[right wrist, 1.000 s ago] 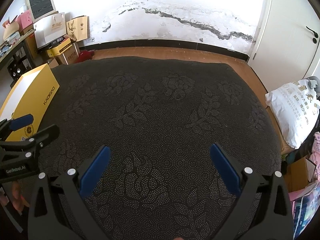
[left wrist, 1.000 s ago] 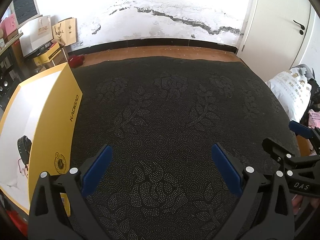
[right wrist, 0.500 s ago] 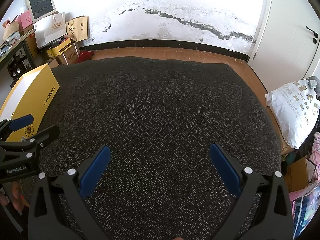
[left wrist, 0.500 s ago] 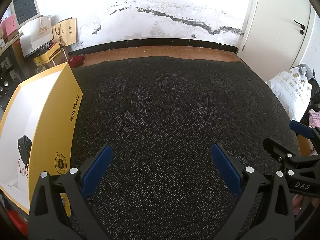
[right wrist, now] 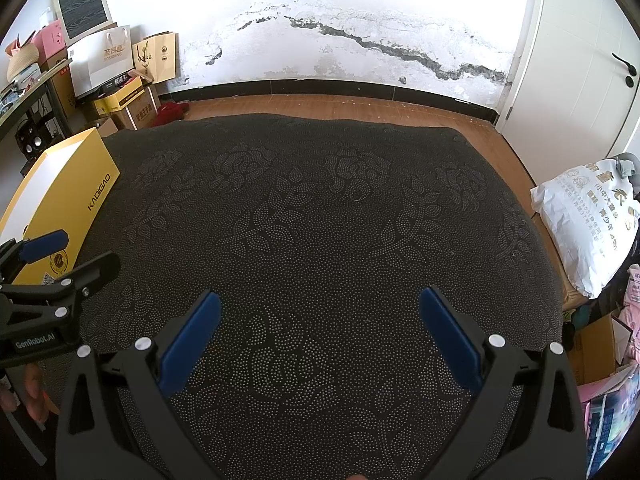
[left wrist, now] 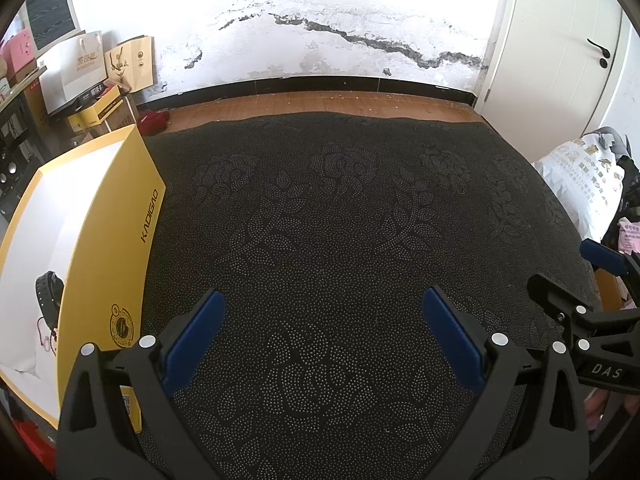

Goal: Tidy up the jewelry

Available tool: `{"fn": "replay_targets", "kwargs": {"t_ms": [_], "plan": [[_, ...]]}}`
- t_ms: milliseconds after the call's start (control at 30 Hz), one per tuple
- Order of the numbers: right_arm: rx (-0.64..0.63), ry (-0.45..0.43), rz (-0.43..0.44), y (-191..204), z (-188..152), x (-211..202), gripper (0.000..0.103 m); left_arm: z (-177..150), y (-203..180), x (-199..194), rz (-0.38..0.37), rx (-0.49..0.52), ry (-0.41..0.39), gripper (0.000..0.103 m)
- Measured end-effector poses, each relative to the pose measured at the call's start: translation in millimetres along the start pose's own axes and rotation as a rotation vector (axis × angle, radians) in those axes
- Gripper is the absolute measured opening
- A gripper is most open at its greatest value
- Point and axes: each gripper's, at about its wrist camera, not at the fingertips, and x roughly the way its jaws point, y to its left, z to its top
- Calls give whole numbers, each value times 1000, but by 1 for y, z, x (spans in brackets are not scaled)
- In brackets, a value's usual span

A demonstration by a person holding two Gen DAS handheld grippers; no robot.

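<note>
A yellow open box [left wrist: 108,248] with a white lining lies at the left edge of the dark patterned cloth [left wrist: 340,220]. Inside it I see a black watch-like band [left wrist: 50,290] and a thin reddish cord [left wrist: 48,336]. My left gripper [left wrist: 320,304] hovers open over the cloth just right of the box, nothing between its blue pads. My right gripper [right wrist: 318,304] is open too, empty, above the cloth's near middle. Each gripper shows at the edge of the other's view: the right one [left wrist: 576,276] and the left one [right wrist: 68,254]. The box [right wrist: 60,196] also appears in the right wrist view.
Paper bags and cartons [right wrist: 116,68] are stacked at the far left by the wall. A white printed sack [right wrist: 588,220] lies off the cloth's right side, with a cardboard box [right wrist: 592,344] below it. A white door [right wrist: 580,64] stands far right. Wooden floor [right wrist: 340,108] runs beyond the cloth.
</note>
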Motion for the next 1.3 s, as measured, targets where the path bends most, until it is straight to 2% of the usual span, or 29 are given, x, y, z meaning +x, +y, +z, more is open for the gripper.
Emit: {"fn": "replay_targets", "kwargs": {"t_ms": [767, 1300], "plan": [[0, -1, 3, -1, 1, -1, 96, 0, 1, 0, -3, -9, -3, 97], [1, -2, 5, -1, 3, -2, 96, 2, -1, 7, -15, -32, 36, 97]]}}
